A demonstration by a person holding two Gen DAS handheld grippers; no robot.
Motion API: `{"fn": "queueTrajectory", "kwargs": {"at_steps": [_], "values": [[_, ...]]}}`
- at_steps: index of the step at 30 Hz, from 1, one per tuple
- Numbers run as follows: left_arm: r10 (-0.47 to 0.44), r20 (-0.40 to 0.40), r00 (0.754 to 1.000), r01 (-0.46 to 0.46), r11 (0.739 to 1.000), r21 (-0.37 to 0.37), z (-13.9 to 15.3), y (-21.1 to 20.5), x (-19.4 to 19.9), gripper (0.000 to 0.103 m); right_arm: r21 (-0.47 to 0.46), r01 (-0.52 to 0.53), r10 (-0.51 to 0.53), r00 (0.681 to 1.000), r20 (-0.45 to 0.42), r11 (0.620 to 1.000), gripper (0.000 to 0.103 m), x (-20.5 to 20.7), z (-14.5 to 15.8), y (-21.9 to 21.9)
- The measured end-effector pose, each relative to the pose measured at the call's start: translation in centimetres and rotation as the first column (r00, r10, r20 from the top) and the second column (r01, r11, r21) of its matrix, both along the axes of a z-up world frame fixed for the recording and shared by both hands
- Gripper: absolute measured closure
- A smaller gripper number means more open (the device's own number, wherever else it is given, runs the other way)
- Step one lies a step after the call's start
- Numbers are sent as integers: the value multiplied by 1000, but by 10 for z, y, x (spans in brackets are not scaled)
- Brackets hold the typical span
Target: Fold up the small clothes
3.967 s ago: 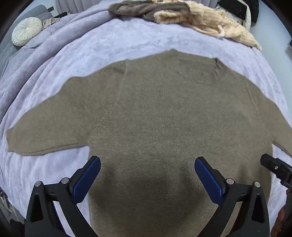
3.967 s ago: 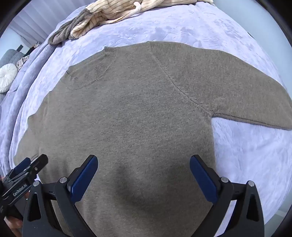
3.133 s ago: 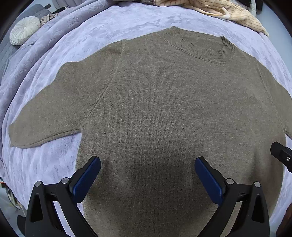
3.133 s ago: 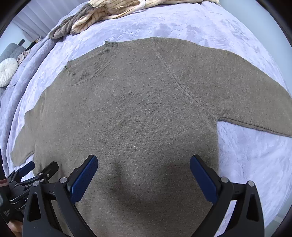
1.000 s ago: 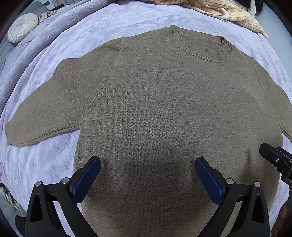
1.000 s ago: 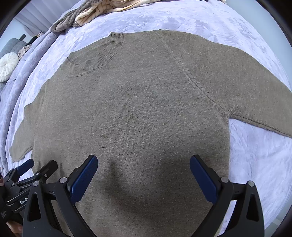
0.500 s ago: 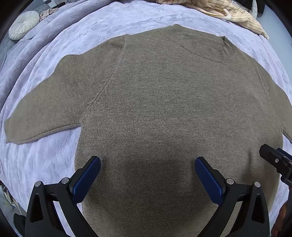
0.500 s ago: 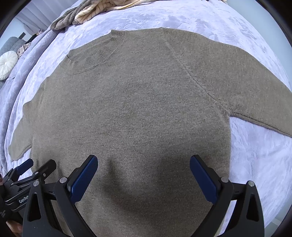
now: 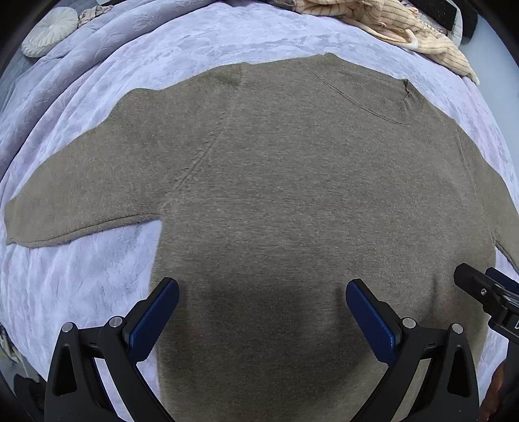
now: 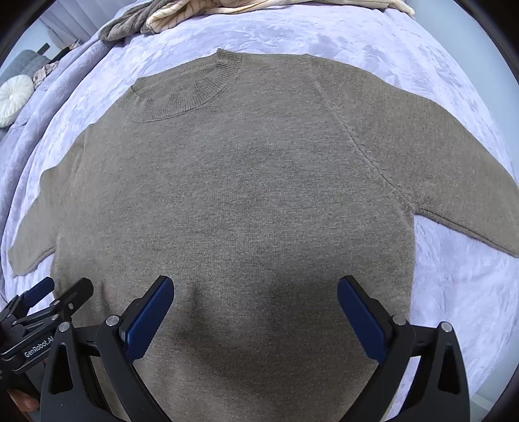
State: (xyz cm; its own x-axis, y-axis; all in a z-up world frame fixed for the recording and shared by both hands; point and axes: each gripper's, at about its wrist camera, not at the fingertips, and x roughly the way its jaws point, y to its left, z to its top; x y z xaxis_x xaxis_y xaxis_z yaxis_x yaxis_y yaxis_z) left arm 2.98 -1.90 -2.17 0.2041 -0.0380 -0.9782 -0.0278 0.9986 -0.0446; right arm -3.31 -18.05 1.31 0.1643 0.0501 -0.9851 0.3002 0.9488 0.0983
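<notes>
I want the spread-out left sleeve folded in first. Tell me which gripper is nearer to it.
Left. The left gripper hovers open over the sweater's lower body, just beside the left sleeve. The right gripper hovers open further towards the opposite side.

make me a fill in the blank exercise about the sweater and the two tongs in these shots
1. The olive-brown sweater lies spread ____ on the lavender blanket.
2. The left tongs and right tongs are both ____, gripping nothing.
3. The sweater's sleeves are spread outward, so neither has been ____ yet.
4. Beyond the ribbed collar lies a pile of cream and ____ clothes.

Missing words: flat; open; folded; grey
</notes>
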Motion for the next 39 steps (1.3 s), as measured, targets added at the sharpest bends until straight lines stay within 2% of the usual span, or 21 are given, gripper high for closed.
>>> {"fn": "queueTrajectory", "kwargs": {"at_steps": [13,16,20,25,28,31,33,35,37,39], "values": [[15,22,1000,-15,1000,14,6,54,-1,0,-29,-25,25,1000,-4,999,2,18,-9,38],[19,22,1000,-19,1000,7,5,55,-4,0,-35,-37,37,999,-4,999,2,21,-10,49],[34,18,999,-34,999,-37,6,68,-8,0,-40,-47,46,999,-5,998,2,25,-11,62],[117,4,993,-114,978,-173,-4,119,-12,0,-6,-75,75,997,15,997,2,33,-9,90],[196,7,981,-192,966,-173,-14,160,-19,0,27,-111,111,994,23,993,2,36,-9,113],[289,16,957,-282,944,-170,-21,212,-24,0,58,-153,152,988,16,987,2,41,-13,140],[368,32,929,-355,913,-201,-26,255,-29,0,76,-181,180,984,11,981,2,43,-16,157],[451,55,891,-427,871,-243,-29,293,-34,0,94,-210,210,978,9,973,2,44,-19,172],[535,88,840,-493,821,-289,-34,327,-37,0,110,-237,237,971,11,965,2,45,-21,190],[593,97,800,-543,782,-305,-38,355,-33,0,124,-262,263,965,10,957,2,46,-23,207]]}}
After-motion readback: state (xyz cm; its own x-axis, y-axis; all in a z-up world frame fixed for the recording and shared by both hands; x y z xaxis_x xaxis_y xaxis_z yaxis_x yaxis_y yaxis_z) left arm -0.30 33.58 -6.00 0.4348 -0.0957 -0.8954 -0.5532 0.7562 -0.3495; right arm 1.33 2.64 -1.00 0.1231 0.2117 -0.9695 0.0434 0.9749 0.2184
